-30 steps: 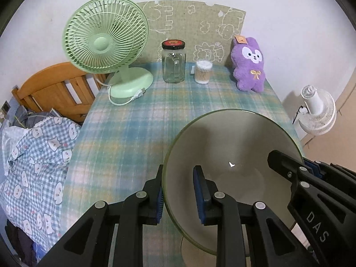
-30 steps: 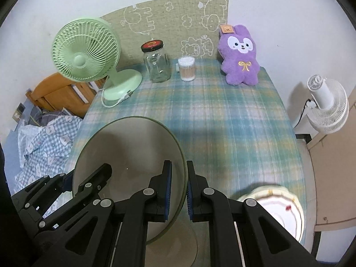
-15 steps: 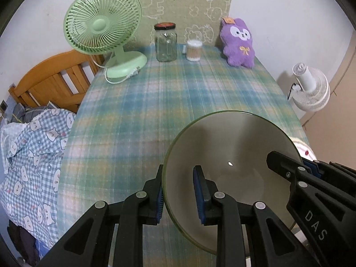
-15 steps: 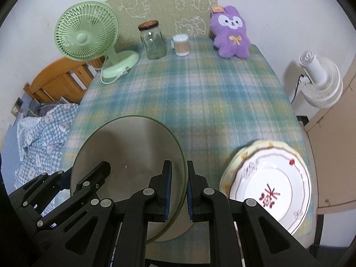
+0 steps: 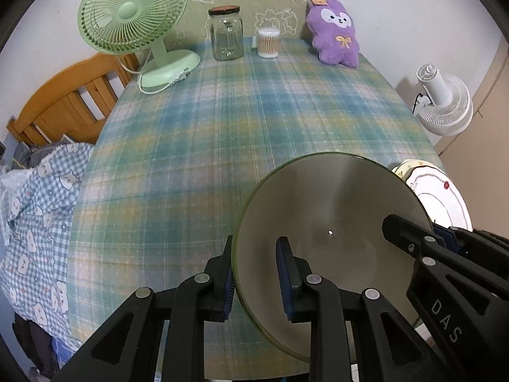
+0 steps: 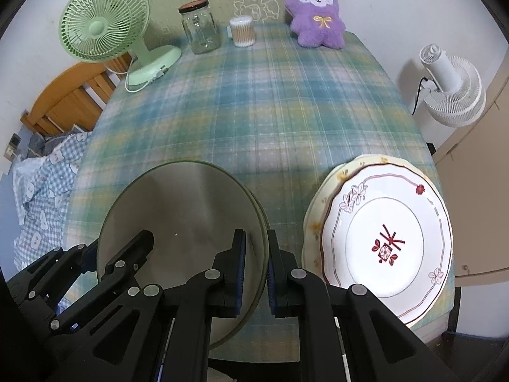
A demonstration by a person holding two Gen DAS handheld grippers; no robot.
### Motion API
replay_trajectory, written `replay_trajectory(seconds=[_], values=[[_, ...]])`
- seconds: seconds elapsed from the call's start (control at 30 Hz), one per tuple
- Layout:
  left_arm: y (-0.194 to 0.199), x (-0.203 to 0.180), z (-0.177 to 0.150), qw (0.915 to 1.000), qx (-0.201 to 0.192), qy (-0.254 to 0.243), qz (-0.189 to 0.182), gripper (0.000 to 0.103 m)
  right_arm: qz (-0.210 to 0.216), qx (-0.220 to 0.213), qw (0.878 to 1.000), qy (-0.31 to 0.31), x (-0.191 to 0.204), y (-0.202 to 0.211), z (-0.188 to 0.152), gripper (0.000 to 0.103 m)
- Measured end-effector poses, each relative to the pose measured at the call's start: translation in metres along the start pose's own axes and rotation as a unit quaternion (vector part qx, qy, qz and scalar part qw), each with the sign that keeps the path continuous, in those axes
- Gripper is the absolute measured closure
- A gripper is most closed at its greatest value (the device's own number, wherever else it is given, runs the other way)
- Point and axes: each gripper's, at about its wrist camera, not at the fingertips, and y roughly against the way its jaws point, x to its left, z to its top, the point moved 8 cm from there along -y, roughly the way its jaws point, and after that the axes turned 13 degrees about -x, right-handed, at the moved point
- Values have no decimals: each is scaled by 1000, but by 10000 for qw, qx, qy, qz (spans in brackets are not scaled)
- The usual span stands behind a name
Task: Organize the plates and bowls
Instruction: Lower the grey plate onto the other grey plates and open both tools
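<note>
A large grey-green bowl [image 5: 331, 222] is held between both grippers above the near edge of the plaid table. My left gripper [image 5: 254, 273] is shut on its left rim. My right gripper [image 6: 254, 264] is shut on its right rim; the bowl also shows in the right wrist view [image 6: 184, 216]. The right gripper shows at the right of the left wrist view [image 5: 439, 242]. Two stacked plates, a white flowered plate [image 6: 385, 238] on a cream plate [image 6: 324, 191], lie on the table to the right of the bowl.
At the table's far end stand a green desk fan [image 5: 133, 22], a glass jar [image 5: 226, 35], a cotton swab tub [image 5: 268, 43] and a purple plush bunny [image 5: 334, 31]. A wooden bed frame [image 5: 63, 102] is left; a white floor fan [image 6: 451, 86] is right.
Both grippers have pulled back toward the near table edge with the bowl. The far objects look smaller and the stacked plates have come into view on the right.
</note>
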Motion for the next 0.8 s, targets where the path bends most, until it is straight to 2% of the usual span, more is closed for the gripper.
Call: replay_trajectory(seconds=[0.27,0.6,0.73,0.77,0.8], values=[[-2,-1,0,9999,-68,-47,84,82,-95,-75,9999,64,1,-1,0,88],[0,2,1,9999,-57,156,-39,81,-83,-3,10000,-21,-1,-1,1,86],[0,1,1,9997,-25,200,-168,70,-27,60,10000,-20,-1,0,0,82],[1,2,1,9994,-24,259,-236,67,-21,78,10000,-27,-2,0,-1,80],[3,2,2,9992,-41,292,-273,65,-45,81,10000,-17,-3,2,-2,72]])
